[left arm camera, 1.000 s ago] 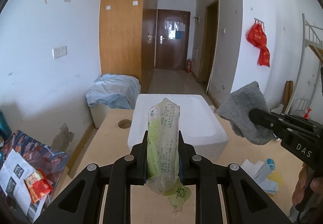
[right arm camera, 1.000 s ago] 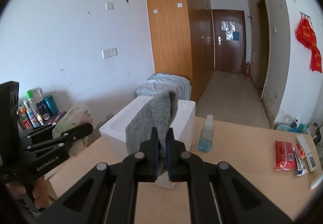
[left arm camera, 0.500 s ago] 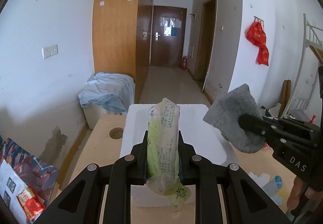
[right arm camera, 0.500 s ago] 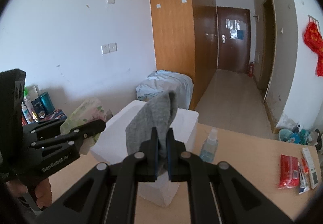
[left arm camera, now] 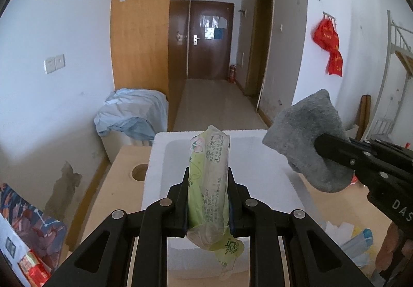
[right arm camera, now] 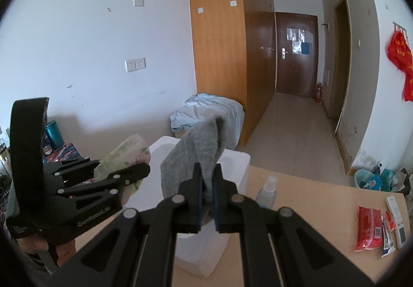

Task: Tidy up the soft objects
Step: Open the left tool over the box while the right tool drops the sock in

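Observation:
My left gripper (left arm camera: 208, 178) is shut on a green plastic tissue pack (left arm camera: 209, 178), held upright over the near part of the white foam box (left arm camera: 258, 173). My right gripper (right arm camera: 206, 176) is shut on a folded grey cloth (right arm camera: 193, 160), which stands up above its jaws over the same foam box (right arm camera: 232, 163). In the left wrist view the grey cloth (left arm camera: 307, 137) and the right gripper (left arm camera: 320, 143) hang over the box's right rim. In the right wrist view the left gripper (right arm camera: 122, 170) and tissue pack (right arm camera: 124, 155) sit at the left.
The wooden table (right arm camera: 309, 209) carries a clear spray bottle (right arm camera: 267, 191), a red packet (right arm camera: 367, 227) and a remote (right arm camera: 397, 219) at the right. Blue-white packs (left arm camera: 356, 240) lie right of the box. A table hole (left arm camera: 139, 172), a bundle of blue sheets (left arm camera: 131, 116).
Both grippers have moved forward with their loads, so the foam box looks nearer and lower. The grey cloth now hangs over the box's right rim. Both grips are unchanged.

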`<state>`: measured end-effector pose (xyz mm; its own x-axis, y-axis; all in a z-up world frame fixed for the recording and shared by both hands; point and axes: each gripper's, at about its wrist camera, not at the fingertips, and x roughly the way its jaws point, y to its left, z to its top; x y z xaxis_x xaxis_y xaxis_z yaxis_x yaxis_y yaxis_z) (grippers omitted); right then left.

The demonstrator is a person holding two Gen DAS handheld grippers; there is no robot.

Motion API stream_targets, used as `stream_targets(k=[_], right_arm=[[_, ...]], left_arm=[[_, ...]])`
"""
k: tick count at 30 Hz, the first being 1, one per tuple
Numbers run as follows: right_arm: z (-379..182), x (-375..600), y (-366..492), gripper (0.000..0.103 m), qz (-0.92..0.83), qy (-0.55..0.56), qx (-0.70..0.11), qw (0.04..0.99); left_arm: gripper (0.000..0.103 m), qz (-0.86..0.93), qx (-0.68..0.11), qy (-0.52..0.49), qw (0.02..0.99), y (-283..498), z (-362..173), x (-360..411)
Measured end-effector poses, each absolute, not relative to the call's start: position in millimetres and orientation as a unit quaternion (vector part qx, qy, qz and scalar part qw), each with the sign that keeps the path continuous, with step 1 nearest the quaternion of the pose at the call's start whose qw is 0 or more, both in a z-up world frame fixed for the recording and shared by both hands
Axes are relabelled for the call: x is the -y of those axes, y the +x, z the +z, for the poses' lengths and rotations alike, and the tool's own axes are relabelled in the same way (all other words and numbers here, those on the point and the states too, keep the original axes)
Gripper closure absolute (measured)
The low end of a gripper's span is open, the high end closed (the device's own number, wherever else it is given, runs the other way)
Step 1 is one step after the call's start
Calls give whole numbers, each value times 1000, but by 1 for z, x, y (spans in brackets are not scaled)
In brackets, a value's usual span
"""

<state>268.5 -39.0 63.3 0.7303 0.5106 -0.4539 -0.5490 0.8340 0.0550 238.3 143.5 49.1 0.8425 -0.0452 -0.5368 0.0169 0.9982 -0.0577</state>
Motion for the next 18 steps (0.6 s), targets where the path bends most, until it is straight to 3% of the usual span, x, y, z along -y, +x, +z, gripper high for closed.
stream_targets(k=[9,12,16,18], right_arm=[[63,45,271,94,281,-35,-230,931],[63,46,273,94,280,-33,-229,932],[63,46,273,94,281,-32,-228,932],[63,47,272,94,281,-32,-227,932]], left_arm=[[80,-19,-290,-15,957,251,40,-137],[70,-12,-290,-13,957,252,40,-136],[17,-4,-283,-12,959,250,42,-134],[7,7,-268,-14,963,245,44,-136]])
